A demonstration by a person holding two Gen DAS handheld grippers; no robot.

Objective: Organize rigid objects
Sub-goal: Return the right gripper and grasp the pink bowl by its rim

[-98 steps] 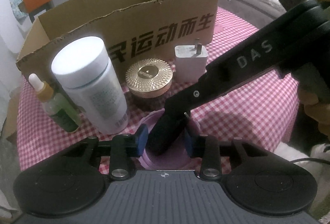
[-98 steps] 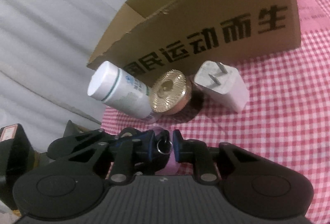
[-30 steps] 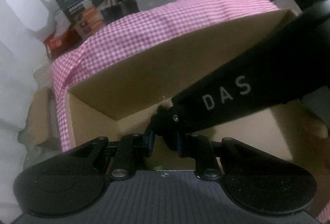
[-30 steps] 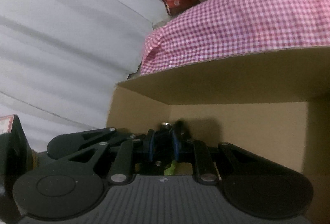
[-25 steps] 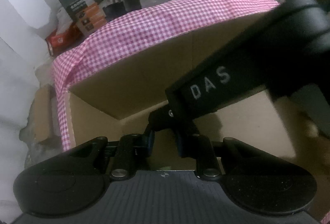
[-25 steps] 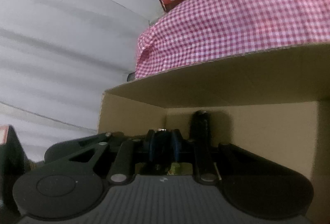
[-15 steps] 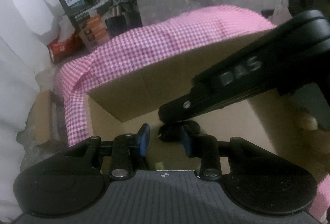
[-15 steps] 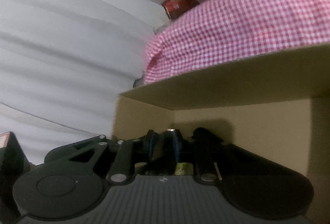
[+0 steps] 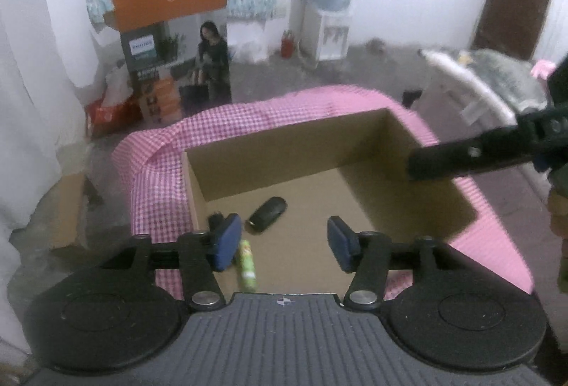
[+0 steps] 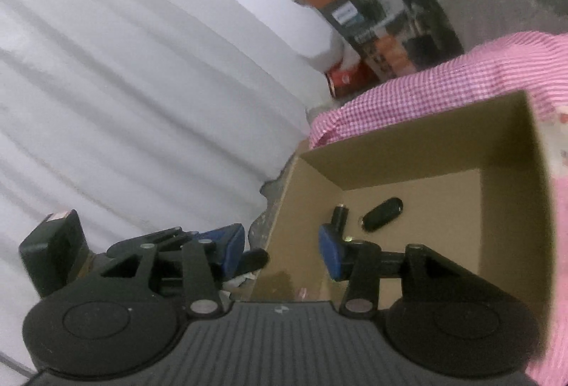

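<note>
Partly hidden: small black item [image 9: 214, 219] behind left hand-held gripper [image 9: 284, 240].

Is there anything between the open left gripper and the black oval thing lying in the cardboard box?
Nothing visible does. The left gripper hangs open above the cardboard box, and the black oval object lies uncovered on the floor just ahead.
</note>
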